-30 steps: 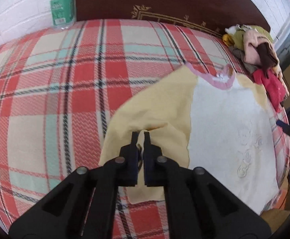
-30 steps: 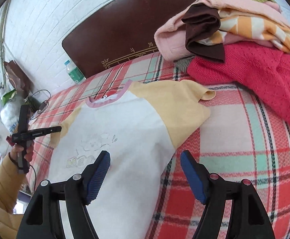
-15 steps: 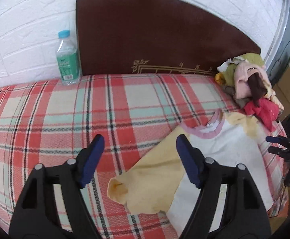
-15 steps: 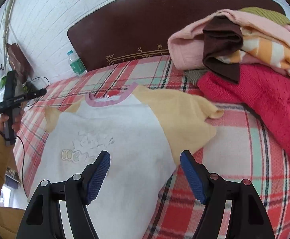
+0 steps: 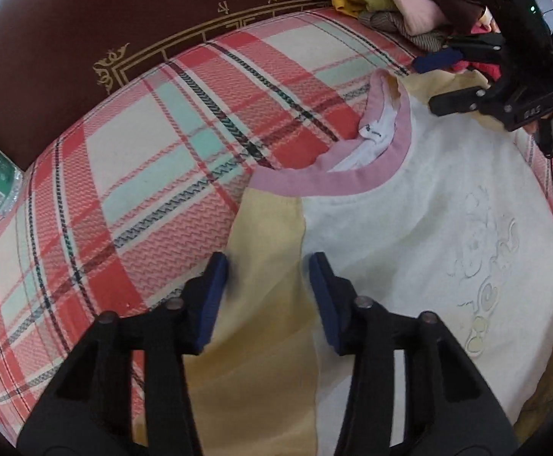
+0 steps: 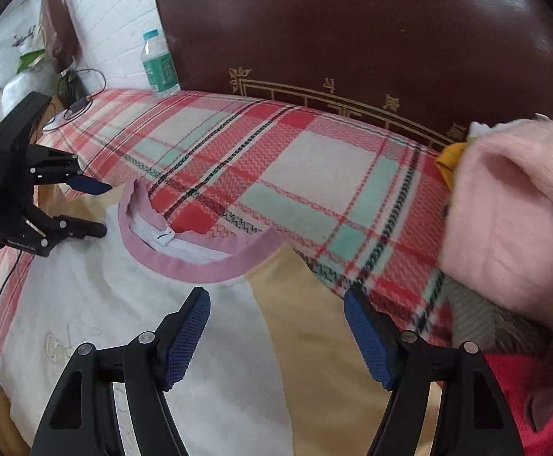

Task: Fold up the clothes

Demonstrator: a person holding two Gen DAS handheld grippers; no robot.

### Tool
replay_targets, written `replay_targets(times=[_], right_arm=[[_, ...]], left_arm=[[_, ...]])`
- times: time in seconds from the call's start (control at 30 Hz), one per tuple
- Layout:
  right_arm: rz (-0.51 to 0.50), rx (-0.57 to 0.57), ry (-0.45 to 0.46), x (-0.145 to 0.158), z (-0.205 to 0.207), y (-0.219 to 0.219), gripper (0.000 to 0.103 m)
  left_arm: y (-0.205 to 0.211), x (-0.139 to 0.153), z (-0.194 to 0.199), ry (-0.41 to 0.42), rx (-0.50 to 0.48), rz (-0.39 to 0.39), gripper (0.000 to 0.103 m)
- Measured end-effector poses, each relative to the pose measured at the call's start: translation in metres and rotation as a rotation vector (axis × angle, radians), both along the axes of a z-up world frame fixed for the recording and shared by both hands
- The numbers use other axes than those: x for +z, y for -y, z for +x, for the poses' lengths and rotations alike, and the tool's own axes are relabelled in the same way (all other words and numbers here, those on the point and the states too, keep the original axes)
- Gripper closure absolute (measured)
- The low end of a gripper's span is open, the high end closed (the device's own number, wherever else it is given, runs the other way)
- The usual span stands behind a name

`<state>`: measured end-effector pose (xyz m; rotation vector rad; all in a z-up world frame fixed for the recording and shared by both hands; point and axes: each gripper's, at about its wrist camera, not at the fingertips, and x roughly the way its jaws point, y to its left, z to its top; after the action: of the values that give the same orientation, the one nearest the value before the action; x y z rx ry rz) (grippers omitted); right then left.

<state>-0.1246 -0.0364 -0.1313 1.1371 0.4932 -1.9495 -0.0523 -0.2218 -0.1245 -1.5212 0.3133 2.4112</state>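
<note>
A white shirt [image 5: 409, 220] with yellow sleeves and a pink collar [image 5: 314, 182] lies flat, face up, on the plaid bed. My left gripper [image 5: 266, 266] is open, its jaws straddling the shirt's yellow left shoulder. My right gripper [image 6: 276, 304] is open over the yellow right shoulder [image 6: 314, 323], just below the collar [image 6: 200, 266]. Each gripper shows in the other's view: the right one [image 5: 447, 76] beyond the far shoulder, the left one [image 6: 94, 209] at the far shoulder. Both are empty.
A heap of clothes [image 6: 512, 220], pink, brown and red, lies at the bed's right end [image 5: 409, 0]. A dark wooden headboard [image 6: 352, 38] runs behind. A water bottle [image 6: 158, 64] stands by the headboard. The plaid blanket [image 5: 143, 152] shows beyond the shirt.
The left gripper let go of the yellow sleeve, opened, and moved up to the shirt's shoulder. The right gripper, open throughout, moved forward to the other shoulder near the collar.
</note>
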Motion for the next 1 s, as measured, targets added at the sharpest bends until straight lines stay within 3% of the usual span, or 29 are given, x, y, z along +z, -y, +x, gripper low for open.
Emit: replay_targets(times=[0.07, 0.1, 0.13, 0.2, 0.27, 0.37, 0.47, 0.53, 0.63, 0.67, 0.73, 0.83, 0.93, 1.0], right_arm=[[0.030, 0.023, 0.003, -0.009, -0.004, 0.008, 0.030], [0.030, 0.043, -0.002, -0.010, -0.003, 0.010, 0.038], [0.024, 0.067, -0.008, -0.009, -0.002, 0.011, 0.070], [0.014, 0.074, -0.027, -0.002, -0.002, 0.012, 0.096], [0.002, 0.056, -0.057, 0.007, -0.004, 0.011, 0.099], [-0.056, -0.046, -0.119, 0.022, -0.013, 0.004, 0.099], [-0.033, -0.121, -0.081, 0.017, -0.021, -0.004, 0.082], [-0.062, -0.159, -0.054, 0.019, -0.014, -0.023, 0.053], [-0.160, -0.208, -0.007, 0.030, 0.006, -0.062, 0.048], [-0.210, -0.222, 0.013, 0.035, 0.016, -0.080, 0.044], [-0.309, -0.250, 0.052, 0.045, 0.036, -0.115, 0.027], [-0.388, -0.297, 0.123, 0.048, 0.068, -0.160, 0.024], [-0.401, -0.370, 0.157, 0.043, 0.094, -0.193, 0.022], [-0.427, -0.414, 0.189, 0.040, 0.107, -0.213, 0.020]], left_arm=[[-0.003, 0.003, 0.000, -0.054, 0.024, -0.072, 0.099], [-0.004, 0.005, 0.000, -0.082, 0.037, -0.100, 0.100], [-0.004, 0.007, -0.001, -0.101, 0.049, -0.120, 0.100], [-0.003, 0.017, -0.006, -0.143, 0.088, -0.135, 0.100], [0.001, 0.030, -0.013, -0.183, 0.125, -0.121, 0.101], [0.009, 0.040, -0.025, -0.269, 0.236, -0.218, 0.101], [0.031, 0.039, -0.026, -0.234, 0.339, -0.119, 0.099], [0.042, 0.042, -0.013, -0.254, 0.390, -0.089, 0.094], [0.054, 0.051, 0.026, -0.270, 0.423, 0.027, 0.059], [0.049, 0.054, 0.040, -0.268, 0.400, 0.049, 0.048], [0.035, 0.060, 0.069, -0.262, 0.347, 0.090, 0.045], [-0.018, 0.066, 0.106, -0.219, 0.190, 0.165, 0.035], [-0.095, 0.063, 0.132, -0.142, 0.000, 0.277, 0.033], [-0.146, 0.054, 0.140, -0.090, -0.088, 0.294, 0.032]])
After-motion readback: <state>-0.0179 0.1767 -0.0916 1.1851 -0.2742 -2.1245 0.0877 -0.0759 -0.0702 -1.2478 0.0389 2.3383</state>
